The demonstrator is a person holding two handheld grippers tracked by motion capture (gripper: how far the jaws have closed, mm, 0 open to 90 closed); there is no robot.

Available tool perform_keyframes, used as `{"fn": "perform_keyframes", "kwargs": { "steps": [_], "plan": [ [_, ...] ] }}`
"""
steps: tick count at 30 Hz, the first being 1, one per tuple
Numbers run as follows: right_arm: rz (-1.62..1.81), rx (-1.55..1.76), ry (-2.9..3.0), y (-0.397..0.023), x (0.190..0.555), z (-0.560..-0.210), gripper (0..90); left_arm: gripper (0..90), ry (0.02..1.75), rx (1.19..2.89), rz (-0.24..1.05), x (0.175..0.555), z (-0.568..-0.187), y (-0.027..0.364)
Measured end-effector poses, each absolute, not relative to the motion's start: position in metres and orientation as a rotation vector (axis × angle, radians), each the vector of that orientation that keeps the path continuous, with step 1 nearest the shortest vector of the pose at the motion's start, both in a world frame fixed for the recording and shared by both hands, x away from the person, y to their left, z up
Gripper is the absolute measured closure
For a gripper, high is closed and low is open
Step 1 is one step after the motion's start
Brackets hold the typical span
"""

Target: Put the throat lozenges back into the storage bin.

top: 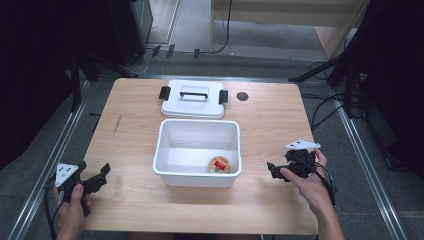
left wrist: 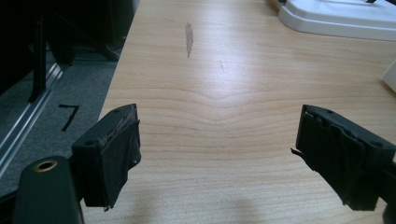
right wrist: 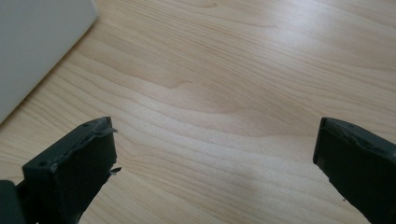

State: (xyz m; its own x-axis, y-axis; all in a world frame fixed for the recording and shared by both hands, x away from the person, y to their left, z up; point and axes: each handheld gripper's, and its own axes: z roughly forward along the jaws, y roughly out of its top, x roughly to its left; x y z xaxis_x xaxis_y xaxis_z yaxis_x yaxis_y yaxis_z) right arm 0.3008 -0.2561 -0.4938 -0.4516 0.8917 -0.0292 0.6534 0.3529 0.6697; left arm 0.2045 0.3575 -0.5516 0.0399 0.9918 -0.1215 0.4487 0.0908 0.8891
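Observation:
A white plastic bin [top: 197,150] stands in the middle of the wooden table, and a small round yellow container with a red label [top: 219,164] lies inside it at the front right. The bin's white lid [top: 193,98], with black clips and a handle, lies flat behind it; its edge [left wrist: 341,18] is also in the left gripper view. My left gripper [top: 102,176] [left wrist: 219,158] rests at the table's front left, open, with bare wood between its jaws. To the right of the bin, my right gripper [top: 272,171] [right wrist: 215,172] is open over bare wood, with the bin's wall [right wrist: 37,42] at its left.
A small dark round hole [top: 242,96] sits in the tabletop near the back right. A grey streak [left wrist: 188,38] marks the wood at the left. Metal rails, stands and cables surround the table on the floor.

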Motion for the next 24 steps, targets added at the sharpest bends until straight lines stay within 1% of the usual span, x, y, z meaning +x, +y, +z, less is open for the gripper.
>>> {"fn": "perform_keyframes", "kwargs": {
  "steps": [13, 24],
  "plan": [
    [0.952, 1.446, 2.037, -0.289, 0.279, -0.525, 0.0, 14.1, 1.53, 1.484, 0.823, 0.204, -0.551, 0.357],
    [1.007, 1.47, 1.903, -0.319, 0.256, -0.535, 0.0, 14.1, 1.529, 1.486, 0.828, 0.204, -0.551, 0.357]
  ]
}}
